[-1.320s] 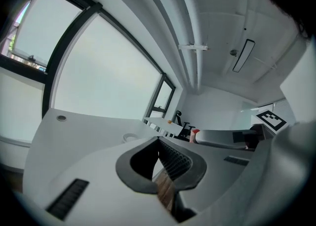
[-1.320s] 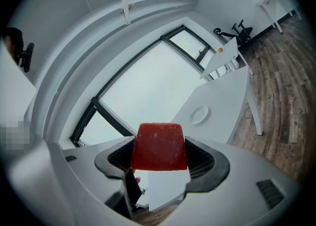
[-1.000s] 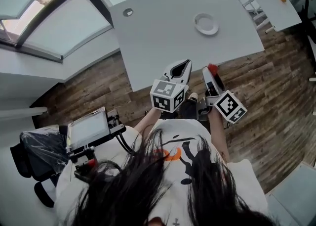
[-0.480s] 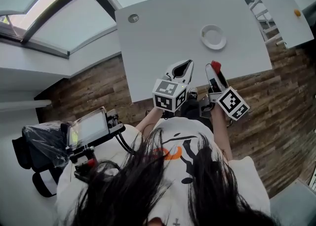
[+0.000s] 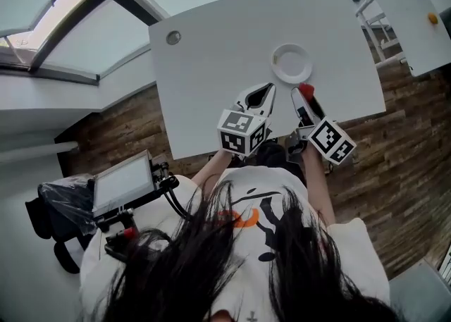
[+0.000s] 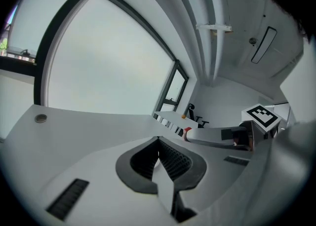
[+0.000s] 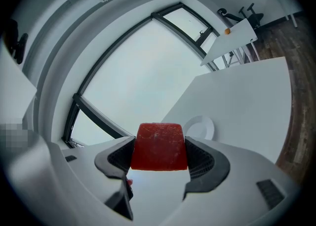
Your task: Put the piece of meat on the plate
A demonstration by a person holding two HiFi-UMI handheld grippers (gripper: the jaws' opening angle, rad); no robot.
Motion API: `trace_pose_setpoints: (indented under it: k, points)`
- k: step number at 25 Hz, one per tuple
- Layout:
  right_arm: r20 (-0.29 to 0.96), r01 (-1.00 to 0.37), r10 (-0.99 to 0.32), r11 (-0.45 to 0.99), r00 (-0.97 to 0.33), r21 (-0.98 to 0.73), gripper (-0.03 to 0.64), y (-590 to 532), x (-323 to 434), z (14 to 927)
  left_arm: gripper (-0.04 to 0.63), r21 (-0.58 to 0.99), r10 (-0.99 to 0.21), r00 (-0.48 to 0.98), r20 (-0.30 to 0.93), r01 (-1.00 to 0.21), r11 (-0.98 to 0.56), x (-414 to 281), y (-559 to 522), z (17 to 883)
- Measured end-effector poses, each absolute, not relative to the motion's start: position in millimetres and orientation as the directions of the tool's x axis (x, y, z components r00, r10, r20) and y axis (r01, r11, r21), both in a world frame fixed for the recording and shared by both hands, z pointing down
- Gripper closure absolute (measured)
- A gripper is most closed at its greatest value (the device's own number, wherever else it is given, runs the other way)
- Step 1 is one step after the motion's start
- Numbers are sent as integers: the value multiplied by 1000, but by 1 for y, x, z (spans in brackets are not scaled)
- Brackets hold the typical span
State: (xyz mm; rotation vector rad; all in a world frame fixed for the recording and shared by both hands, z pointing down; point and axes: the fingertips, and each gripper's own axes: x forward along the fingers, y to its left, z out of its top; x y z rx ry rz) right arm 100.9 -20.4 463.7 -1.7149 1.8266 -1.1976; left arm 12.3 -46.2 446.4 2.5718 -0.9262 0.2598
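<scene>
A red block of meat is clamped between the jaws of my right gripper; in the head view it shows as a red tip at that gripper's front. The white plate sits on the white table, just beyond the meat, and appears past the block in the right gripper view. My left gripper hovers over the table's near edge, left of the right one; its jaws are closed together with nothing between them.
A round metal grommet is set in the table's far left corner. A second white table with a small orange object stands at the right. Wooden floor lies around the table, and a cart with a screen is at my left.
Both grippers have moved forward over the table's near edge, and the plate now lies much closer to the right gripper's red block. Neither gripper's state has changed.
</scene>
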Motion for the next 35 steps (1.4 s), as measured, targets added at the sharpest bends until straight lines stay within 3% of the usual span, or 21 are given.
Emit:
trace_pose_setpoints:
  k: [7,23,35]
  points:
    - [373,-673,-898,-126,-235,-729,302,-73,151,497,591,279,-561,741,369,-664,-693,59,-93,467]
    - [584,-911,-766,6,-268,-411,302,-163,130,572,591,299,-602,677,424,-732,-612,35,-122,479]
    - [674,-975,-707,103,-211,-197,302,-172,117,599,591,303,-631,643,433,-764,-570,15,-127,483]
